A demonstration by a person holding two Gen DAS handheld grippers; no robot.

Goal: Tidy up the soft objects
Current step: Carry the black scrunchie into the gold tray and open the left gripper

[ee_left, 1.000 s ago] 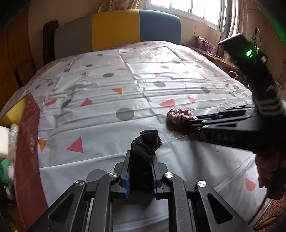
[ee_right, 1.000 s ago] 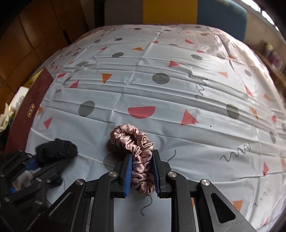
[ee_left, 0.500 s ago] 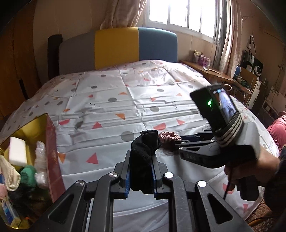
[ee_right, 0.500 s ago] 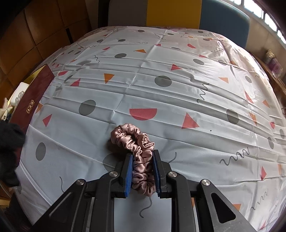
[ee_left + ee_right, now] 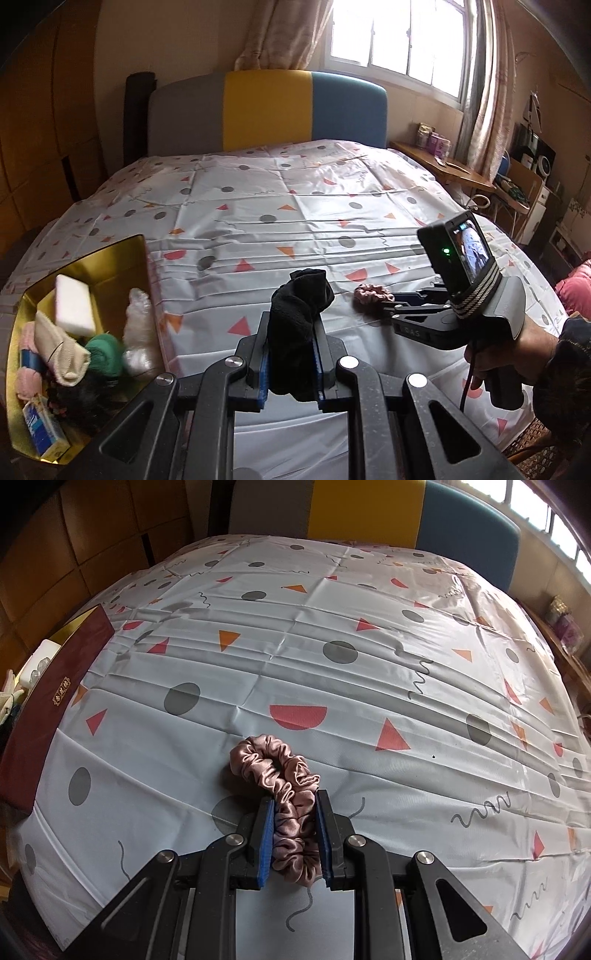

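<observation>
Your left gripper (image 5: 291, 363) has its jaws clamped on a black sock (image 5: 300, 321), and the sock is lifted clear of the bed (image 5: 295, 206); it hangs between the blue pads and stands up above them. Your right gripper (image 5: 294, 840) has its jaws closed on a pink scrunchie (image 5: 280, 775). Most of the scrunchie lies on the patterned sheet, so I judge that this one is gripped but not yet lifted.

The box with the gold inside (image 5: 122, 254) stands at the left edge of the bed, just beside the sheet. In it you already have several soft things: a white sponge (image 5: 74, 306), a beige sock (image 5: 61, 350), a green ball of yarn (image 5: 105, 354), something pink at the far left, and some dark items lower down that I cannot name. A small blue and white packet (image 5: 44, 430) is also there.

So the task looks well advanced. Apart from the two things in your grippers, the sheet shows nothing more to collect in both views. What is left, as I read it: bring the black sock over the box and release it there, then lift the scrunchie and carry it across the bed to the same box. The sock is closer to the box, so it probably goes first.
</observation>
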